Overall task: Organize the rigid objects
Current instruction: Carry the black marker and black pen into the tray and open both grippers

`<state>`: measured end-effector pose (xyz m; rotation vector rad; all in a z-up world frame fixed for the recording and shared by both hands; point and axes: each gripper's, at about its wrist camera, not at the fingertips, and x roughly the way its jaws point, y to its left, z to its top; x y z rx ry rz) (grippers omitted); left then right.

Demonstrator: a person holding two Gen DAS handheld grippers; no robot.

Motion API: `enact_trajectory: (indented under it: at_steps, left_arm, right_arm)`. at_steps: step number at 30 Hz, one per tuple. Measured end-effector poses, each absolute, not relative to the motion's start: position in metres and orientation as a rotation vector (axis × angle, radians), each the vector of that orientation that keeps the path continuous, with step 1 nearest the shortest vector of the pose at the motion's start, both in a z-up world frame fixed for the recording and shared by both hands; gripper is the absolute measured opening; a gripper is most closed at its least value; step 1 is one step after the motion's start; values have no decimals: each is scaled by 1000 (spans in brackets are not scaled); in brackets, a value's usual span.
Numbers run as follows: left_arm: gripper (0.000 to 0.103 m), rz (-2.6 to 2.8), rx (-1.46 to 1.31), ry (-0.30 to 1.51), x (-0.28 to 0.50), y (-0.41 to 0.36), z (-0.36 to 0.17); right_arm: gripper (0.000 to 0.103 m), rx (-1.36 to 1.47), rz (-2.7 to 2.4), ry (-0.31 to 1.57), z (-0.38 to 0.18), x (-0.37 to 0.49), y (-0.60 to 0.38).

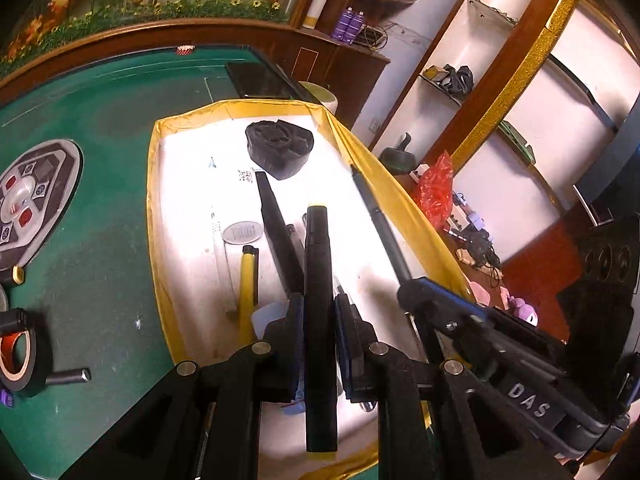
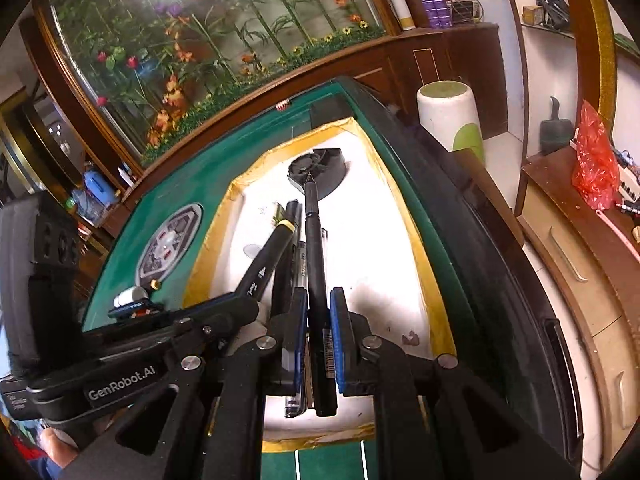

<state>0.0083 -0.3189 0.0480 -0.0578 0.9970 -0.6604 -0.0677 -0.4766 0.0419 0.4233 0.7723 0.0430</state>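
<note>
Both of my tongs are loaded above the white tray with its yellow rim, which sits on the green table. My left gripper is clenched on a thick black marker with yellow ends; my right gripper grasps a slim black pen, tip pointing away toward the black fan at the tray's far end.

Progress, as I judge it: partway. A yellow pen, a flat black bar, a silver disc and the fan lie in the tray. A tape roll and a small bolt sit on the felt outside it.

Unclear: where either held item is meant to go. My fingers hide the near end of the tray, and a clear pen is mostly covered by my right gripper.
</note>
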Motion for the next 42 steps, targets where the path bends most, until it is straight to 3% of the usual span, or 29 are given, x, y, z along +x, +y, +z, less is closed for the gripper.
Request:
enact_trajectory:
  at_steps: [16, 19, 21, 26, 31, 35, 42]
  left_arm:
    - [16, -689, -66, 973, -1, -317, 49]
    - [23, -700, -58, 972, -6, -315, 51]
    - [36, -707, -62, 969, -12, -310, 56]
    - [54, -728, -88, 908, -26, -288, 77]
    - [58, -708, -118, 871, -33, -259, 95]
    - [70, -673, -157, 843, -34, -232, 101]
    - [70, -615, -229, 822, -28, -184, 102]
  right_arm:
    - [11, 261, -36, 850, 38, -49, -460]
    - [11, 269, -49, 834, 40, -53, -461]
    - [11, 273, -54, 823, 42, -56, -462]
    - [12, 273, -72, 781, 56, -64, -464]
    - [23, 267, -72, 731, 74, -71, -455]
    - [29, 251, -59, 691, 88, -69, -438]
    - [31, 257, 8, 691, 94, -67, -414]
